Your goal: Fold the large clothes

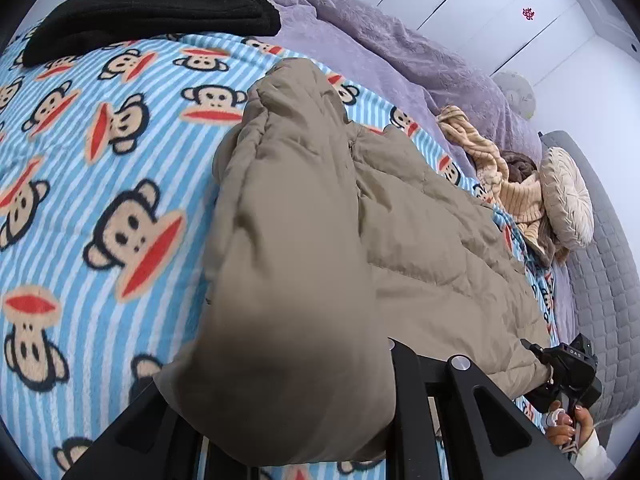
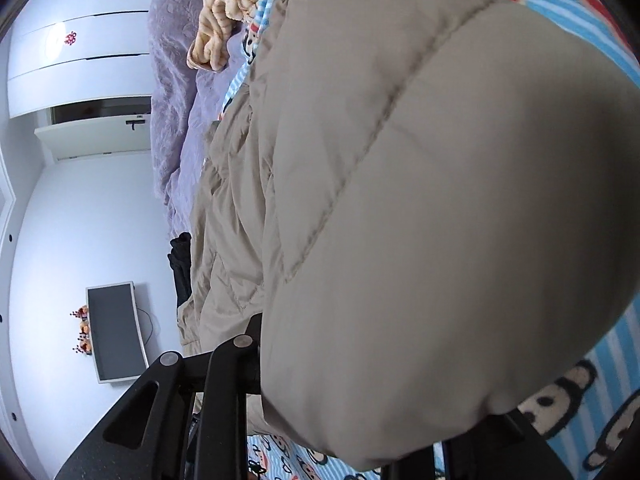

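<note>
Beige puffer jacket [image 1: 320, 220] | left gripper [image 1: 288, 408], right gripper [image 2: 360, 400] both clamping it | "DAS" legible

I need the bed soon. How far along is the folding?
Early. Done: a black garment lies folded at the far end. In hand: both grippers, left and right, grip the beige puffer jacket, which still lies spread out. Left: folding it, then the crumpled cream knit.

I'm seeing the beige quilted puffer jacket [image 1: 304, 216] showing smooth, matt cloth with stitched seams — it's lying on a fuzzy blue-striped fleece blanket [image 1: 100, 184]. The lilac bedspread [image 1: 400, 52] is looking plush, and the gripper's black plastic fingers [image 1: 496, 408] are reading matt.
</note>
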Action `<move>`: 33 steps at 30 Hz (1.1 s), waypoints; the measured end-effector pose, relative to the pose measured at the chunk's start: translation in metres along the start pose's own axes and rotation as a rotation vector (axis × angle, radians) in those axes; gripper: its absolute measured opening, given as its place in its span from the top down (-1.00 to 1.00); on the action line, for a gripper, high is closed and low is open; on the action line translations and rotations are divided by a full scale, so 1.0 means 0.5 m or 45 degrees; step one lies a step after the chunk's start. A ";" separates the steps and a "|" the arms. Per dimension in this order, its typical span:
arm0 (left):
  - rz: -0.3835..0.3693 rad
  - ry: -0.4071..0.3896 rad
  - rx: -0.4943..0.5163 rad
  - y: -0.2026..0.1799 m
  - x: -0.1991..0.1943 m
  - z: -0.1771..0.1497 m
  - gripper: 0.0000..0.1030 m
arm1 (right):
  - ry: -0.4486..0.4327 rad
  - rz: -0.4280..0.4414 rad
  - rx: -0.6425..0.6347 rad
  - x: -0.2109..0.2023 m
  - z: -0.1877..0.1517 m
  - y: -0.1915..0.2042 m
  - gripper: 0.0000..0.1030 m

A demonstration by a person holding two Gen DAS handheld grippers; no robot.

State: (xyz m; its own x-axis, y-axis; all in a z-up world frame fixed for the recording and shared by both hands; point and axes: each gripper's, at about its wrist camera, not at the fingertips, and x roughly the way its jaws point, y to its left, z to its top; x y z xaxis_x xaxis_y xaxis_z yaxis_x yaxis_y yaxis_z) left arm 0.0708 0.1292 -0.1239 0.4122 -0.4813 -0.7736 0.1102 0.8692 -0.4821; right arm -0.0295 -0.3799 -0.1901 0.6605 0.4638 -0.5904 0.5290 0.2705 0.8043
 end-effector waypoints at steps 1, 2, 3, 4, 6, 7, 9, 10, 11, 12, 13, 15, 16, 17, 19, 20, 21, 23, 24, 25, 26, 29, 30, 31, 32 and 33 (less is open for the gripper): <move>0.000 0.012 -0.005 0.005 -0.010 -0.017 0.61 | 0.003 -0.006 -0.003 -0.007 -0.011 -0.004 0.46; 0.000 0.022 -0.011 0.010 -0.022 -0.036 0.61 | 0.009 -0.014 -0.006 -0.013 -0.022 -0.008 0.46; 0.000 0.031 -0.017 0.014 -0.034 -0.057 0.61 | 0.018 -0.021 -0.008 -0.020 -0.036 -0.014 0.46; 0.002 0.039 -0.022 0.019 -0.046 -0.078 0.61 | 0.030 -0.031 -0.006 -0.028 -0.050 -0.022 0.46; 0.020 0.059 -0.027 0.027 -0.068 -0.122 0.61 | 0.054 -0.045 0.002 -0.041 -0.070 -0.036 0.46; 0.032 0.071 -0.032 0.032 -0.078 -0.145 0.61 | 0.067 -0.047 0.011 -0.050 -0.083 -0.046 0.46; 0.054 0.100 -0.048 0.044 -0.091 -0.187 0.60 | 0.093 -0.042 0.024 -0.067 -0.102 -0.063 0.46; 0.067 0.117 -0.061 0.051 -0.095 -0.205 0.60 | 0.111 -0.043 0.031 -0.075 -0.115 -0.074 0.46; 0.080 0.135 -0.085 0.059 -0.096 -0.219 0.56 | 0.123 -0.044 0.041 -0.077 -0.109 -0.075 0.46; 0.106 0.146 -0.125 0.067 -0.099 -0.230 0.51 | 0.138 -0.045 0.050 -0.084 -0.120 -0.087 0.46; 0.136 0.148 -0.156 0.075 -0.103 -0.236 0.34 | 0.150 -0.046 0.056 -0.092 -0.139 -0.104 0.46; 0.197 0.122 -0.198 0.089 -0.125 -0.245 0.09 | 0.173 -0.050 0.063 -0.094 -0.148 -0.119 0.44; 0.212 0.107 -0.210 0.095 -0.139 -0.247 0.09 | 0.182 -0.060 0.068 -0.092 -0.148 -0.124 0.38; 0.213 0.101 -0.217 0.100 -0.148 -0.249 0.09 | 0.187 -0.077 0.068 -0.098 -0.150 -0.134 0.27; 0.254 0.084 -0.208 0.106 -0.170 -0.253 0.07 | 0.185 -0.123 0.041 -0.106 -0.149 -0.129 0.16; 0.296 0.069 -0.197 0.108 -0.180 -0.253 -0.03 | 0.178 -0.158 0.006 -0.113 -0.145 -0.118 0.08; 0.353 0.045 -0.187 0.110 -0.189 -0.252 -0.07 | 0.166 -0.193 -0.031 -0.121 -0.142 -0.111 0.05; 0.454 -0.003 -0.168 0.119 -0.205 -0.251 -0.07 | 0.132 -0.261 -0.098 -0.142 -0.136 -0.098 0.01; 0.487 -0.008 -0.173 0.129 -0.206 -0.253 -0.07 | 0.116 -0.284 -0.112 -0.150 -0.135 -0.095 0.01; 0.496 0.007 -0.194 0.144 -0.200 -0.256 -0.07 | 0.093 -0.318 -0.124 -0.161 -0.135 -0.094 0.01; 0.493 0.036 -0.215 0.160 -0.189 -0.260 -0.07 | 0.074 -0.353 -0.131 -0.168 -0.133 -0.092 0.01; 0.550 0.103 -0.194 0.174 -0.146 -0.268 -0.26 | 0.037 -0.462 -0.155 -0.184 -0.140 -0.099 0.01; 0.596 0.101 -0.175 0.168 -0.140 -0.269 -0.35 | 0.032 -0.507 -0.161 -0.186 -0.140 -0.105 -0.01; 0.639 0.096 -0.155 0.163 -0.141 -0.269 -0.43 | 0.030 -0.546 -0.162 -0.192 -0.139 -0.122 -0.05; 0.654 0.099 -0.142 0.158 -0.144 -0.269 -0.43 | 0.028 -0.575 -0.153 -0.194 -0.137 -0.122 -0.07; 0.666 0.107 -0.135 0.155 -0.150 -0.269 -0.43 | 0.026 -0.590 -0.137 -0.197 -0.135 -0.124 -0.08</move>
State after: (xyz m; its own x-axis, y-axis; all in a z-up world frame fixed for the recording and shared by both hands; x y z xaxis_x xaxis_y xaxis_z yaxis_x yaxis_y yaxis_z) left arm -0.0730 0.2174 -0.1587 0.3131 0.0015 -0.9497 -0.1836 0.9812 -0.0590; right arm -0.1635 -0.3853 -0.1773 0.3569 0.2897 -0.8881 0.7064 0.5384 0.4595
